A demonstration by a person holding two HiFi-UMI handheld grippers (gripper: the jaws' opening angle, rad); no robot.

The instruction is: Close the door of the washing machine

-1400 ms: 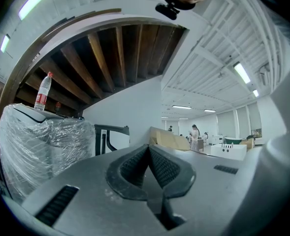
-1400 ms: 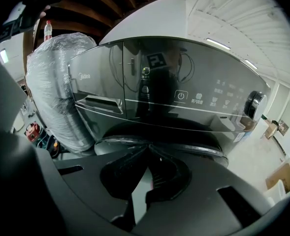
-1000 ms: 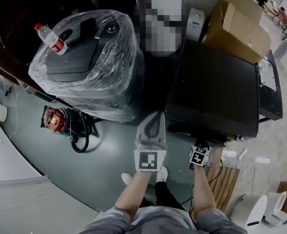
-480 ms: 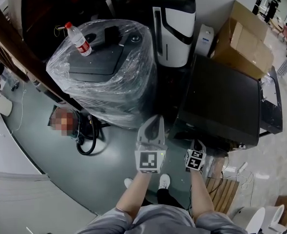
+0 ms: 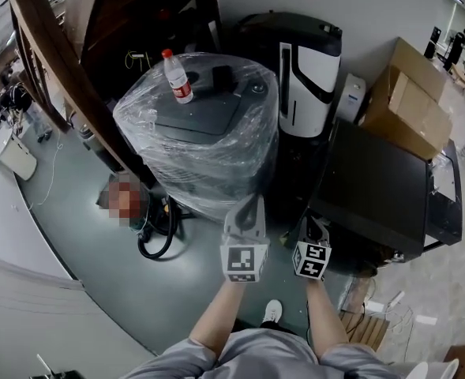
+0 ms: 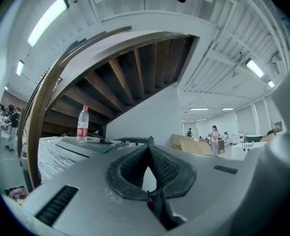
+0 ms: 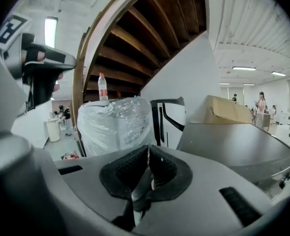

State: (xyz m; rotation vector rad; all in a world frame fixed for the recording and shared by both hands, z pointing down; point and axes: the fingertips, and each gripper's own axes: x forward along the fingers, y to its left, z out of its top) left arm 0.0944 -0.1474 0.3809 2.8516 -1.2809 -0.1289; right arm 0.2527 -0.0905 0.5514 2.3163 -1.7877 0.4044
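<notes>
1. Here, both hand-held grippers are raised side by side over the grey-green floor [image 5: 74, 235], close to the person's body and pointing toward the far side.
2. The left gripper [image 5: 254, 200] is clenched. Its own view shows the dark pads meeting at the tips with nothing between them. Its tips lie just before the near lower edge of the plastic-wrapped appliance [image 5: 208, 156].
3. The right gripper [image 5: 312, 223], just to the right of the left one, is likewise clenched on nothing.
4. The washing machine [image 5: 374, 188] appears to be the dark, flat-topped cabinet right of centre, and the right gripper is by its near-left corner. Its door does not show clearly in any view, so I cannot tell how it stands.
5. A water bottle [image 5: 177, 76] with a red cap stands upright on the far-left part of the wrapped appliance's top.
6. A white-and-black appliance [image 5: 309, 73] stands at the far wall, between the wrapped appliance and the washing machine. A cardboard box [image 5: 414, 101] sits to the far right.
7. A wooden staircase [image 5: 58, 69] curves up at the far left, and a black hose [image 5: 157, 239] loops on the floor beneath it.
</notes>
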